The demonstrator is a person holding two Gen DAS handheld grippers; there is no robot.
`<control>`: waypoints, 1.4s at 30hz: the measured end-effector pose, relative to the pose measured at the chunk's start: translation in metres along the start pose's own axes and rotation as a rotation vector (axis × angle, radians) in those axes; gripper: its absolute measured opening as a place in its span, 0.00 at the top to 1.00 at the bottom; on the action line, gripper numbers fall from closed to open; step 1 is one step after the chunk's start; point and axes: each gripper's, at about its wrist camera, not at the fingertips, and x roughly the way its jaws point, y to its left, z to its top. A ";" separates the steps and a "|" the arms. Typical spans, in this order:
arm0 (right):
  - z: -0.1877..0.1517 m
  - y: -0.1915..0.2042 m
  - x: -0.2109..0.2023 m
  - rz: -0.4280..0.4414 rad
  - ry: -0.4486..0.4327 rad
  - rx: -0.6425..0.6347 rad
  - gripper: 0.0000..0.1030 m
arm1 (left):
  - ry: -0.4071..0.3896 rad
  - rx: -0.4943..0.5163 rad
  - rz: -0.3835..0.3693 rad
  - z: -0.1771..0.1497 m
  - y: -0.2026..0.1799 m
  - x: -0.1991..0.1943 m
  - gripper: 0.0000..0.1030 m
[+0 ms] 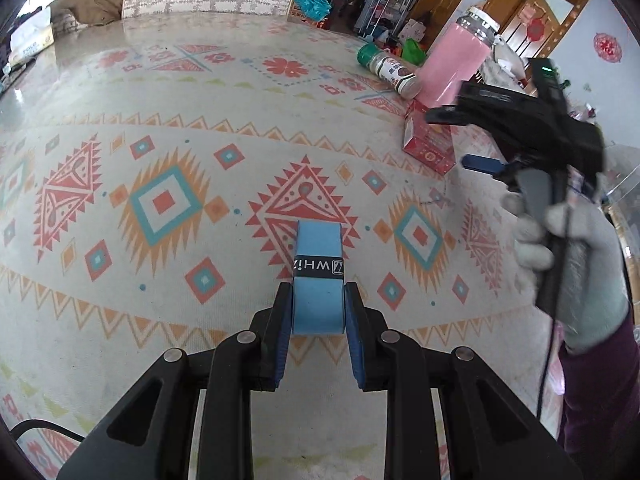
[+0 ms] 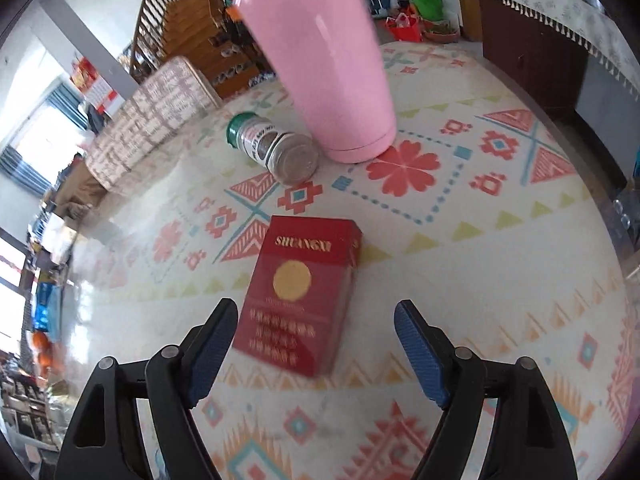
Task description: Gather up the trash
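Left tool (image 1: 318,312) pinching blue roll (image 1: 319,276), glossy red carton (image 2: 300,296)

pink bottle (image 2: 324,60) top cut off, red box (image 2: 298,300) lower print perhaps motion-blurred

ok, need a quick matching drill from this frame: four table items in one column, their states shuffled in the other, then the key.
Items:
1. blue roll with black band
2. red cigarette pack
3. green-capped spice jar
4. tall pink tumbler

States:
A. lying on its side
B. clamped in left gripper
C. standing upright
D. flat on the table, between the fingers of the open right gripper

Pairs: 1-B, 2-D, 3-A, 4-C
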 end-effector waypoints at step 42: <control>-0.292 -0.092 -0.175 -0.181 -0.160 -0.149 0.40 | -0.046 0.104 -0.048 -0.013 -0.023 -0.016 0.77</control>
